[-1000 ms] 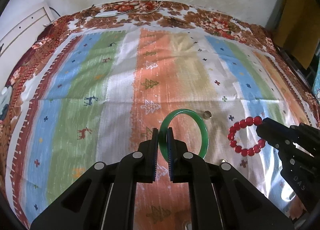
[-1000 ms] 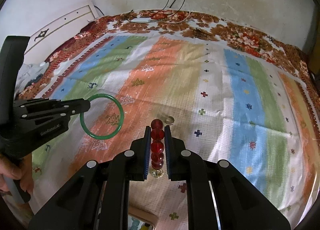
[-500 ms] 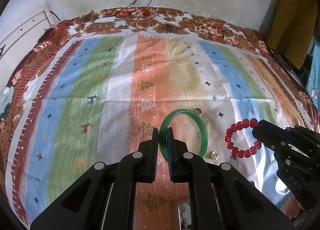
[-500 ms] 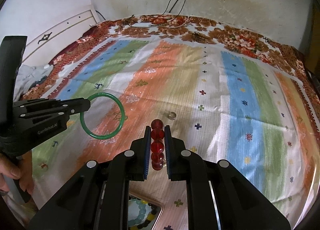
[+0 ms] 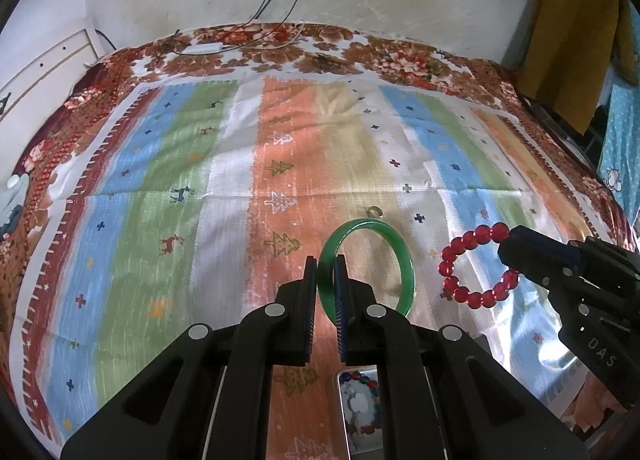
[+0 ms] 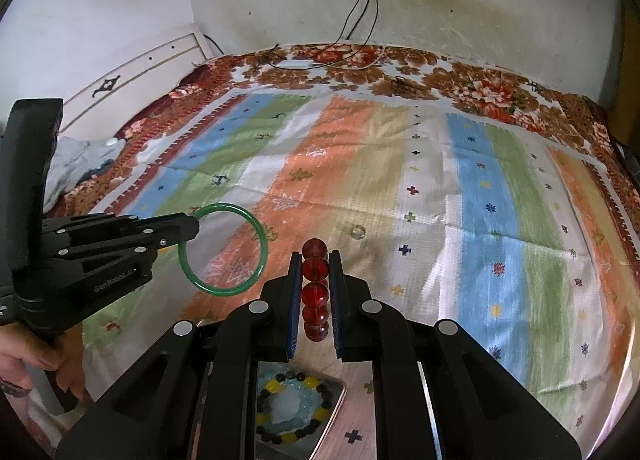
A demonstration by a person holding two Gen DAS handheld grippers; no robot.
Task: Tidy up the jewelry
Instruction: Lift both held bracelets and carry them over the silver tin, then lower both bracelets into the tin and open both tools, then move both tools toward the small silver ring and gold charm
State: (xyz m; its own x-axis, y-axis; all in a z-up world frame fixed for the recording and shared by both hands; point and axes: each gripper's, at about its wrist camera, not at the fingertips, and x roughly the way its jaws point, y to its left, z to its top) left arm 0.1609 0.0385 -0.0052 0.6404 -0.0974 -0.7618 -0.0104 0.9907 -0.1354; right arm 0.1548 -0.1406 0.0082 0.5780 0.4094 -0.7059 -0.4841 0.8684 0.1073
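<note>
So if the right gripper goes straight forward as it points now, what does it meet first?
Probably the small clear ring lying on the striped cloth, slightly right of its line; otherwise the cloth. Depth is unclear.

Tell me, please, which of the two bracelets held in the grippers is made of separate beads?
The red bracelet, clamped in the right gripper, is a string of round beads; the green bangle in the left gripper is one smooth solid ring.

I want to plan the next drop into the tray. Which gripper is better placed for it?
Probably right. The right gripper, holding the red bead bracelet, hangs just beyond the tray; the left gripper holds the green bangle farther left.
</note>
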